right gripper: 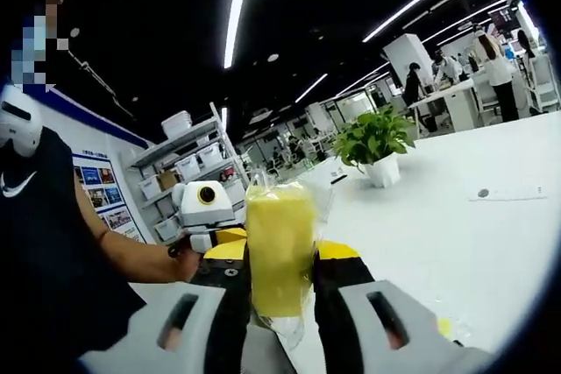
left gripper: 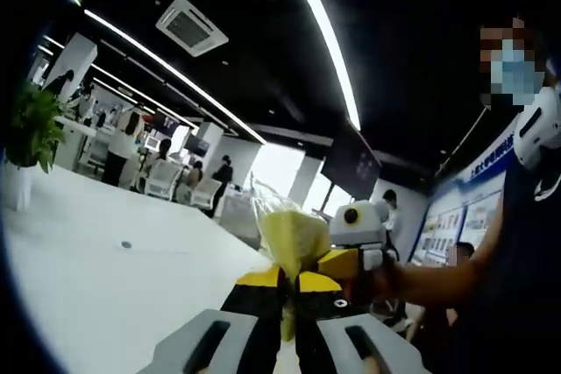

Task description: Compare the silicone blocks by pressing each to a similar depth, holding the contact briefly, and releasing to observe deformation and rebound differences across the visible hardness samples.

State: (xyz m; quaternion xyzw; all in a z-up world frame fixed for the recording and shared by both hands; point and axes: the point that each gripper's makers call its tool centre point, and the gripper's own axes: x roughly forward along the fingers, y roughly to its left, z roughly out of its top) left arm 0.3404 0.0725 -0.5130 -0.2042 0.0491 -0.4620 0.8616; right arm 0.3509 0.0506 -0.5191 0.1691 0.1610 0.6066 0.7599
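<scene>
A yellow silicone block [left gripper: 294, 238] in a clear plastic bag is held up above the white table [left gripper: 96, 278]. In the left gripper view my left gripper [left gripper: 289, 291] is shut on the block's lower end, its yellow-and-black jaws close together. The right gripper [left gripper: 351, 260] comes in from the right and touches the same block. In the right gripper view the yellow block [right gripper: 279, 251] stands upright, and my right gripper [right gripper: 280, 282] is shut on its two sides. The left gripper [right gripper: 219, 238] meets the block from the left. The bag's crinkled edge hangs below the jaws.
A person's arm [right gripper: 131, 260] and dark shirt [left gripper: 517, 286] are close by. A potted plant [right gripper: 375, 142] stands on the table [right gripper: 456, 243], with a second plant [left gripper: 31, 129] at its far end. Shelves with bins [right gripper: 188, 172] are behind. People stand in the background.
</scene>
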